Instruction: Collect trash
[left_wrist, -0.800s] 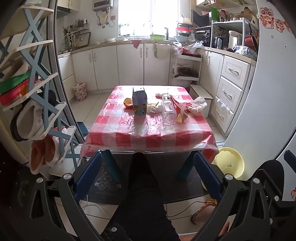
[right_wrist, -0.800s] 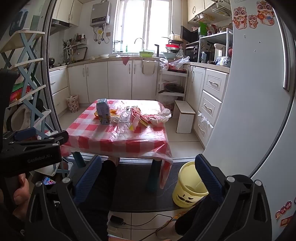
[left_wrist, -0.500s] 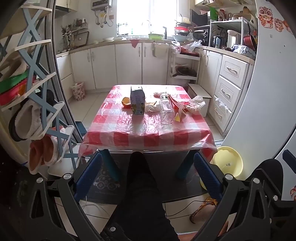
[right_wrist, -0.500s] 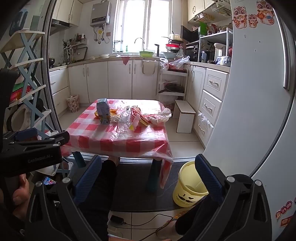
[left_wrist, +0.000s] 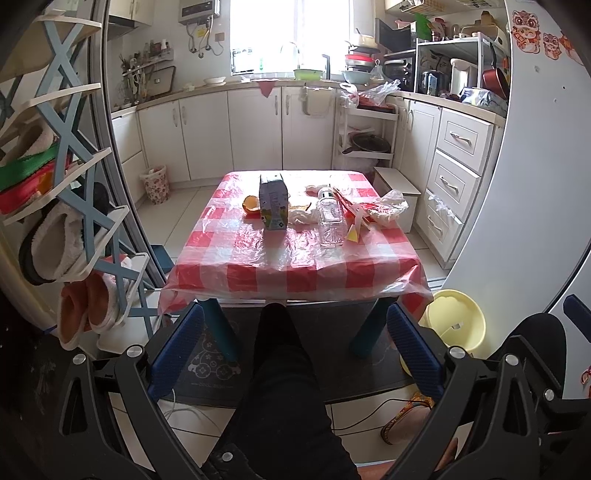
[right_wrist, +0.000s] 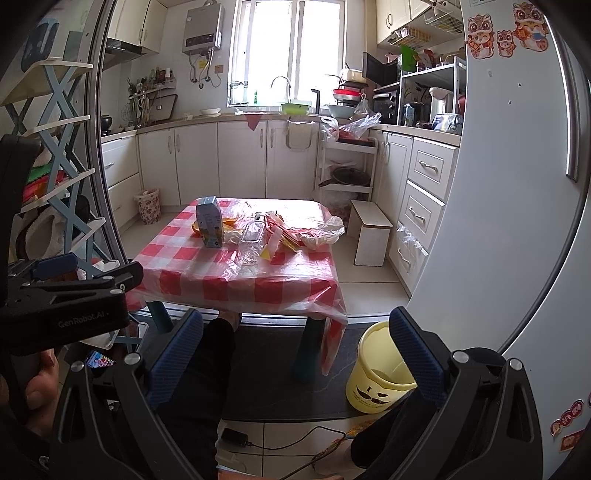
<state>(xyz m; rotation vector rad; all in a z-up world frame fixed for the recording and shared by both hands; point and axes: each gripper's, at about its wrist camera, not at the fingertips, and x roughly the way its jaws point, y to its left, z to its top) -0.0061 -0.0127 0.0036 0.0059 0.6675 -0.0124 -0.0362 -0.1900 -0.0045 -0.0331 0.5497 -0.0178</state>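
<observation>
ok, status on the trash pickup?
Both grippers open, empty, short of table. Carton, bottle, wrappers untouched on top. Yellow bin floor-right. Path clear.

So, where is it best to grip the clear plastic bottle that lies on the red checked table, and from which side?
Grip the clear plastic bottle across its wide body, coming from above. It lies on its side with its cap toward the far edge, so its long flanks are exposed to jaws set crosswise. The red-and-yellow wrappers crowd its right flank.
</observation>
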